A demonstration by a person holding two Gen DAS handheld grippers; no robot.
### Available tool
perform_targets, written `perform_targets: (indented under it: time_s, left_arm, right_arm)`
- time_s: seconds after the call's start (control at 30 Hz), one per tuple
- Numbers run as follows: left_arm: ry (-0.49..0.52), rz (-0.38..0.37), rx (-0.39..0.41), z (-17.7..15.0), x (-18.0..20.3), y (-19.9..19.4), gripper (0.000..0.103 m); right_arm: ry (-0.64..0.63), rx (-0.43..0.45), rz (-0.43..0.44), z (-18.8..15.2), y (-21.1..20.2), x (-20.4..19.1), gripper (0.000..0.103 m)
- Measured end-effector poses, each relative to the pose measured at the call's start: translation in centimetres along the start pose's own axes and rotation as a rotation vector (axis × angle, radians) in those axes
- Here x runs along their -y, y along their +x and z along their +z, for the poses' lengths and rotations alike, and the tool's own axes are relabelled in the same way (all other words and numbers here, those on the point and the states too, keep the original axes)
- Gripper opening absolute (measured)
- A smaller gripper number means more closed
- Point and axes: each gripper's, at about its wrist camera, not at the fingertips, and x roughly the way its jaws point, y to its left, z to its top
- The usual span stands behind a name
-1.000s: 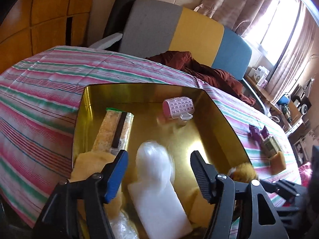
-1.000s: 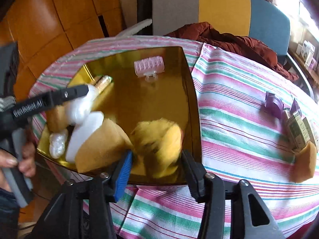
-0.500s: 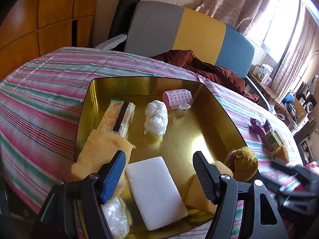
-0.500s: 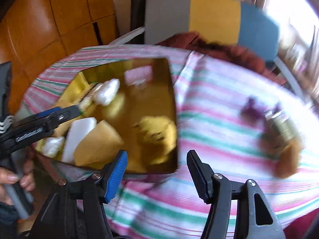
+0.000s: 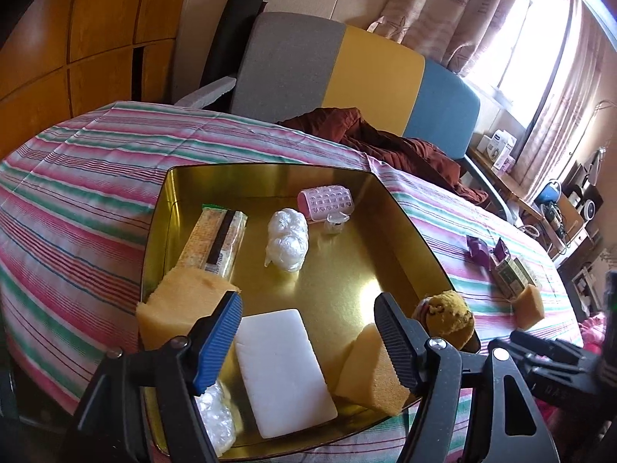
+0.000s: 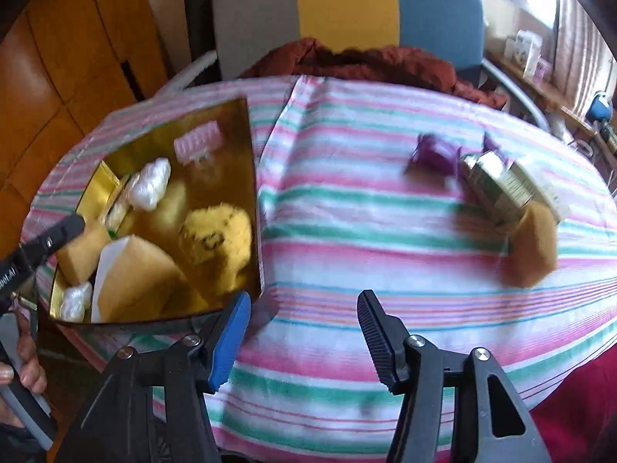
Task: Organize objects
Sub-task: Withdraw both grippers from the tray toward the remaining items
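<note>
A gold tray [image 5: 270, 181] on the striped cloth holds a snack bar [image 5: 218, 239], a white plastic bundle [image 5: 287, 241], a pink hair roller [image 5: 326, 200], two yellow sponges [image 5: 181, 301], a white block [image 5: 281, 370] and a yellow plush toy [image 5: 447, 316]. My left gripper [image 5: 305, 303] hangs open over the tray's near end, above the white block, holding nothing. My right gripper [image 6: 304, 299] is over bare cloth just right of the tray [image 6: 227, 146]; its jaws are closing with nothing between them. The plush toy [image 6: 216, 231] lies inside the tray's right side.
On the cloth to the right lie a purple item [image 6: 435, 152], a small box [image 6: 509, 189] and a yellow sponge [image 6: 534, 247]. A grey, yellow and blue chair [image 5: 370, 69] with a dark red garment [image 5: 385, 142] stands behind the table. A hand [image 6: 23, 366] holds the left gripper's handle.
The white plastic bundle left my left jaws and now lies mid-tray; the left gripper drew back. The plush toy left my right jaws into the tray; the right gripper swung right over the cloth.
</note>
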Motion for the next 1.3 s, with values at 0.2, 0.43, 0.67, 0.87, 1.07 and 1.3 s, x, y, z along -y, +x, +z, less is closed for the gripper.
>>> perform_targets:
  time_s: [0.2, 0.43, 0.67, 0.87, 1.07, 1.3]
  left_arm:
    - [0.015, -0.014, 0.002, -0.1, 0.5, -0.2, 0.072]
    - [0.030, -0.020, 0.000, -0.2, 1.1, -0.2, 0.072]
    - [0.060, -0.020, 0.010, -0.3, 1.9, -0.5, 0.073]
    - [0.088, -0.024, 0.005, -0.4, 2.7, -0.6, 0.076]
    - [0.133, -0.048, 0.003, -0.1, 4.1, -0.9, 0.076]
    - [0.216, -0.089, 0.016, 1.0, 7.4, -1.0, 0.077]
  right_arm:
    - [-0.019, 0.033, 0.011, -0.2, -0.9, -0.1, 0.059]
    - [-0.032, 0.050, -0.074, 0.1, -0.4, 0.7, 0.058]
    - [-0.037, 0.049, -0.152, 0.1, -0.2, 3.1, 0.079]
    - [0.081, -0.011, -0.167, 1.0, -0.4, 9.1, 0.079]
    - [0.296, 0.007, -0.209, 2.5, -2.9, 17.7, 0.079]
    - [0.481, 0.026, -0.309, 3.2, -3.1, 26.7, 0.080]
